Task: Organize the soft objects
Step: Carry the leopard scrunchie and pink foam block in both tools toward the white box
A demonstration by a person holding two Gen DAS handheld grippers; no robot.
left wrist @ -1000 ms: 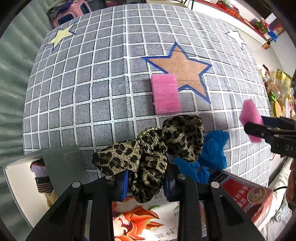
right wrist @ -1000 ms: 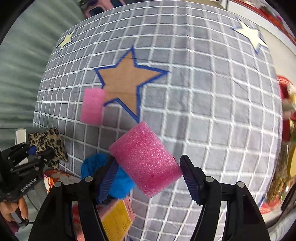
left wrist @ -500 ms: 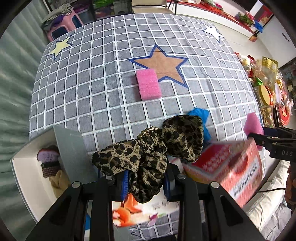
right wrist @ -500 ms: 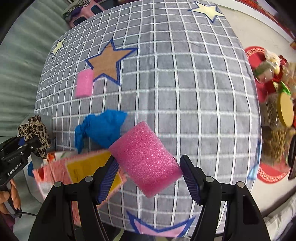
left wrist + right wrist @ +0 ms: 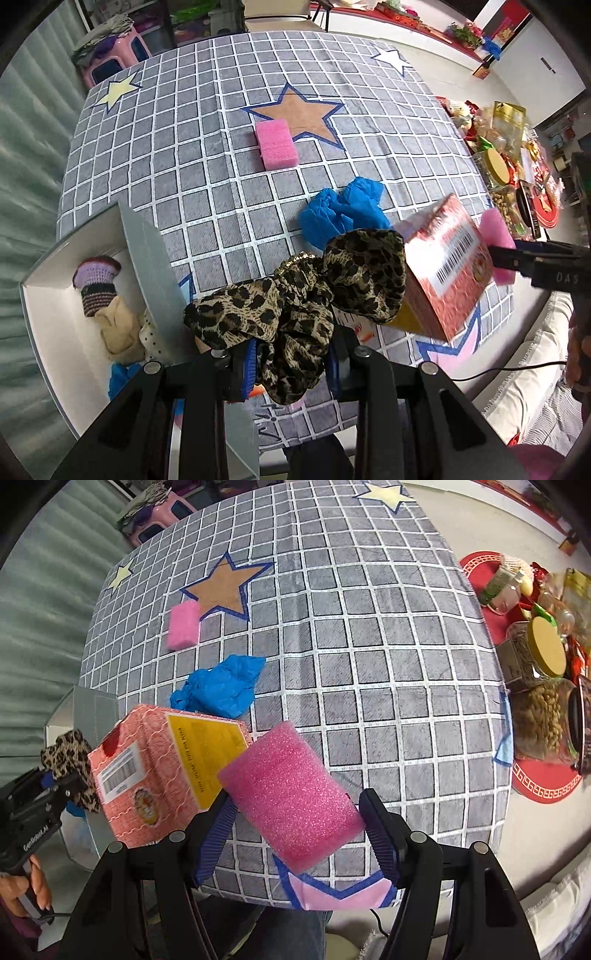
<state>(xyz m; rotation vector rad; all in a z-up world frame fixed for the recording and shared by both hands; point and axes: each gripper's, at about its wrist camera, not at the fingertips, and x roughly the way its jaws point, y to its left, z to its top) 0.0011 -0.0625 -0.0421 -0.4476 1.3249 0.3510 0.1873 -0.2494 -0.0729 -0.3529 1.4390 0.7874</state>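
My left gripper (image 5: 291,363) is shut on a leopard-print scrunchie (image 5: 295,291), held above the table's near edge beside an open white box (image 5: 44,325). The box holds a purple striped sock (image 5: 94,282) and a beige cloth (image 5: 118,328). My right gripper (image 5: 299,830) is shut on a pink foam block (image 5: 291,794), also seen at the right in the left wrist view (image 5: 496,236). A second pink foam block (image 5: 276,144) lies by the brown star; it also shows in the right wrist view (image 5: 183,625). A crumpled blue cloth (image 5: 341,214) lies mid-table (image 5: 221,688).
A pink-red carton (image 5: 443,273) stands tilted near the front edge, between the two grippers (image 5: 162,764). Jars and snack packets (image 5: 543,686) crowd a red mat to the right of the table. A pink stool (image 5: 110,59) stands beyond the far edge.
Both grippers have pulled back and up from the table, each keeping its object. More of the table, the open box and the carton have come into view.
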